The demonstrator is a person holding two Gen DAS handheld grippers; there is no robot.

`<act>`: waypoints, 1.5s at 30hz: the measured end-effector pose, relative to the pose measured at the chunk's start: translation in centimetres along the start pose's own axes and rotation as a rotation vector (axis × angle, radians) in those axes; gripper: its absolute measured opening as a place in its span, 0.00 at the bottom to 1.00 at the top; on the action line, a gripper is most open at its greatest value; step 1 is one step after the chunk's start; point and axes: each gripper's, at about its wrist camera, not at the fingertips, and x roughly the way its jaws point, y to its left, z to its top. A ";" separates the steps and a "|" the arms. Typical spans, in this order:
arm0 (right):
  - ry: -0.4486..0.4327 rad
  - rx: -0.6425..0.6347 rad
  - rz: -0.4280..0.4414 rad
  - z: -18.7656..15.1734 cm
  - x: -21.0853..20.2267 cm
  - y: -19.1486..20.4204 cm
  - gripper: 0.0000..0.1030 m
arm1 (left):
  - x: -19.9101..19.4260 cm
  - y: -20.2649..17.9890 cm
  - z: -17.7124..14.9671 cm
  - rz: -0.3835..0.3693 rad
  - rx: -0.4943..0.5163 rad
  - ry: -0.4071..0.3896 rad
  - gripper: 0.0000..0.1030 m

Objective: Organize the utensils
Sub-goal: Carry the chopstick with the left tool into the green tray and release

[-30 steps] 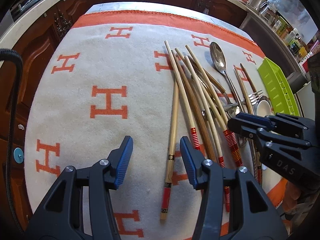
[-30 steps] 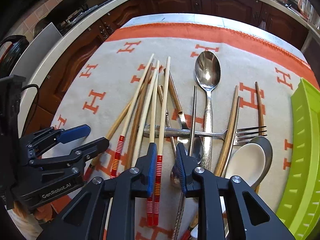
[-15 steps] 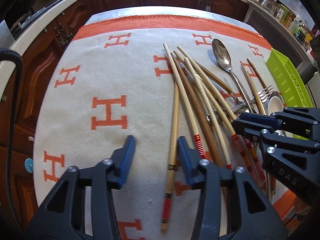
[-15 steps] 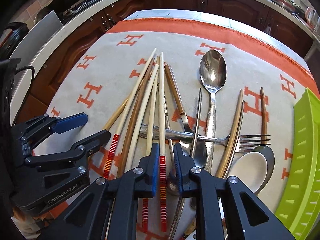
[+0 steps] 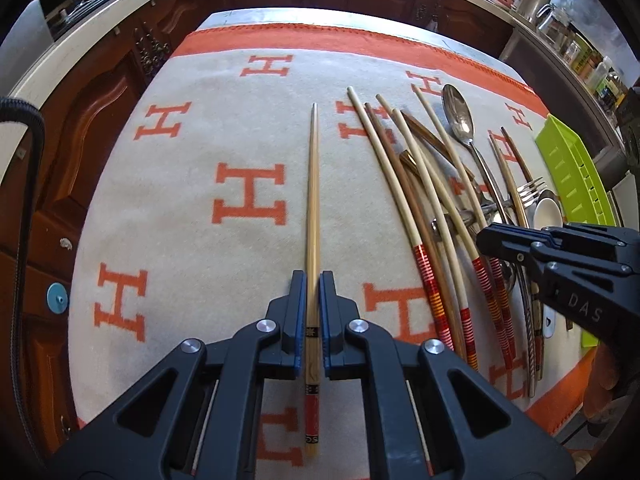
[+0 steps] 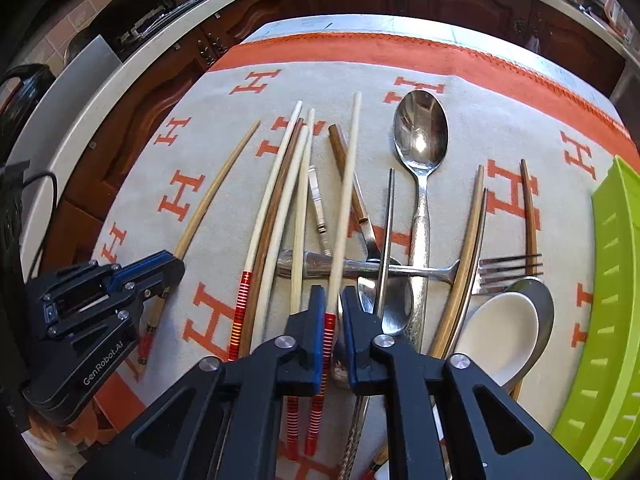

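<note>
The cream blanket with orange H letters point(image 5: 248, 200) pads the table, and the lime-green slotted plastic tray point(image 6: 612, 300) waits at its right edge for sorted pieces. The tangled utensil pile point(image 6: 400, 240) lies between. My left gripper point(image 5: 313, 312) has just closed on a lone bamboo chopstick with a red end point(image 5: 313, 200), pulled clear. My right gripper point(image 6: 331, 320) pinches a pale red-striped chopstick point(image 6: 345, 200).
</note>
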 end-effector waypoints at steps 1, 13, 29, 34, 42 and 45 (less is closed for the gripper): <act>-0.001 0.014 0.015 -0.1 -0.2 -0.3 0.06 | -0.2 0.2 -0.2 -0.003 -0.003 -0.011 0.04; -0.102 0.110 0.098 -2.4 -5.6 -2.4 0.05 | -6.4 -2.3 -1.7 -0.082 0.024 -0.090 0.04; -0.290 0.313 0.136 -10.1 -17.3 -12.5 0.05 | -10.3 -18.1 -0.2 -0.317 0.159 -0.077 0.04; -0.316 0.385 0.067 -11.8 -19.0 -17.2 0.06 | -10.4 -23.9 0.4 -0.347 0.200 -0.070 0.04; -0.292 0.459 0.010 -14.2 -19.0 -24.3 0.06 | -7.7 -29.9 1.4 -0.360 0.225 -0.010 0.04; -0.277 0.468 0.004 -14.5 -18.4 -25.9 0.06 | -6.2 -31.0 1.5 -0.354 0.233 0.012 0.04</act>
